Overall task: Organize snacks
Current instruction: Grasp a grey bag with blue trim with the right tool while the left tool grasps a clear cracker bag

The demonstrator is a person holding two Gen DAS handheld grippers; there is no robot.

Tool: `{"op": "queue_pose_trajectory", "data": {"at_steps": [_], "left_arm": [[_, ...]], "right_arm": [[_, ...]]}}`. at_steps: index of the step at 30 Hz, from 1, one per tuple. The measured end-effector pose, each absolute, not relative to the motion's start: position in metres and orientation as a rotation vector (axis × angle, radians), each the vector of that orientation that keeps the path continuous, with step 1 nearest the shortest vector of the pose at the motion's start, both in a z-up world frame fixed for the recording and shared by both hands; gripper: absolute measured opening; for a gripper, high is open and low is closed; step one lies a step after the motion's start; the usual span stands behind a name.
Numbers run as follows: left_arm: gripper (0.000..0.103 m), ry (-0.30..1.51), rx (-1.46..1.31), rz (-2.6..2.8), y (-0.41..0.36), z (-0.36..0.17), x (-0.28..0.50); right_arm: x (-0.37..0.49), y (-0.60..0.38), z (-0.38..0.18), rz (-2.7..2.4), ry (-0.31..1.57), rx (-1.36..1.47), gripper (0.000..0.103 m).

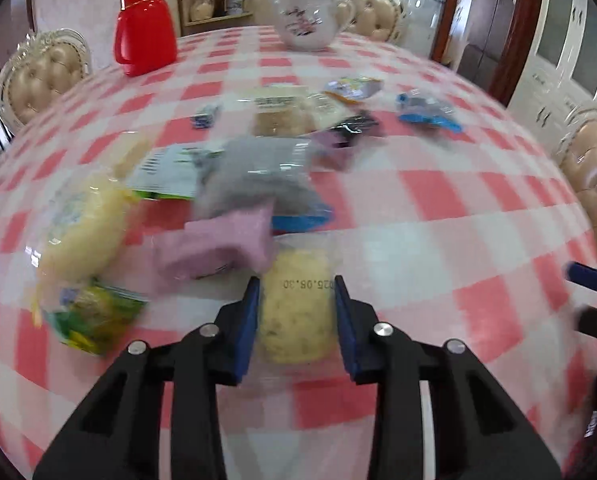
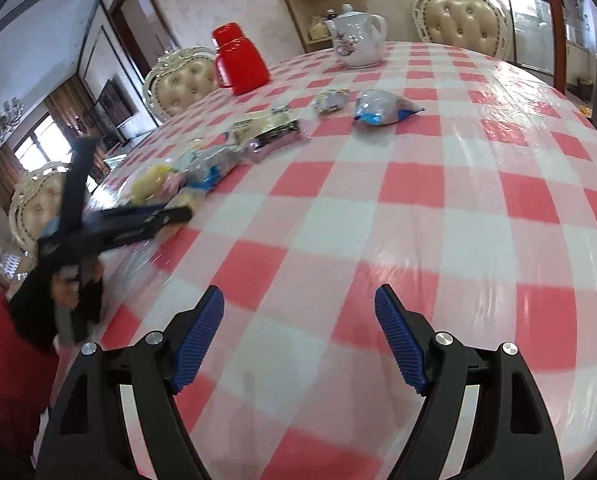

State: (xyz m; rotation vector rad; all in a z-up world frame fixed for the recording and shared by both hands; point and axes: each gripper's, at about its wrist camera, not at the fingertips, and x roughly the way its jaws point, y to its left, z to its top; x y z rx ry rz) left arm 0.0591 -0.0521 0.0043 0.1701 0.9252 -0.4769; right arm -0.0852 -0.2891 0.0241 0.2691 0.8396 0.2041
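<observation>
My left gripper (image 1: pixel 297 280) points down at the checked tablecloth (image 1: pixel 438 208), its blue pads pressed on both sides of a pale yellow pastry in a clear wrapper (image 1: pixel 296 320) with a date stamp. Just beyond it lies a blurred heap of snacks: a pink packet (image 1: pixel 214 240), a grey packet (image 1: pixel 254 172), a yellow packet (image 1: pixel 86 224) and a green one (image 1: pixel 94 316). My right gripper (image 2: pixel 298 292) hangs open over bare cloth, nothing between its fingers. In the right wrist view the left gripper (image 2: pixel 180 216) reaches into the snack heap (image 2: pixel 202 164) at the left.
Farther back lie a blue packet (image 1: pixel 426 114) and a small silvery packet (image 2: pixel 330 100). A red flask (image 1: pixel 144 24) and a white flowered teapot (image 1: pixel 310 20) stand at the far side. Padded chairs (image 2: pixel 462 20) ring the table. A red sleeve shows at lower left (image 2: pixel 10 360).
</observation>
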Motion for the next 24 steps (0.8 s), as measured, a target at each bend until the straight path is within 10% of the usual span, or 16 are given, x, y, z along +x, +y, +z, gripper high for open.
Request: {"op": "queue_pose_trajectory", "data": {"at_steps": [24], "left_arm": [[0.076, 0.920, 0.226, -0.473, -0.107, -0.004, 0.040]], "right_arm": [[0.165, -0.328, 0.008, -0.227, 0.939, 0.332, 0.087]]}}
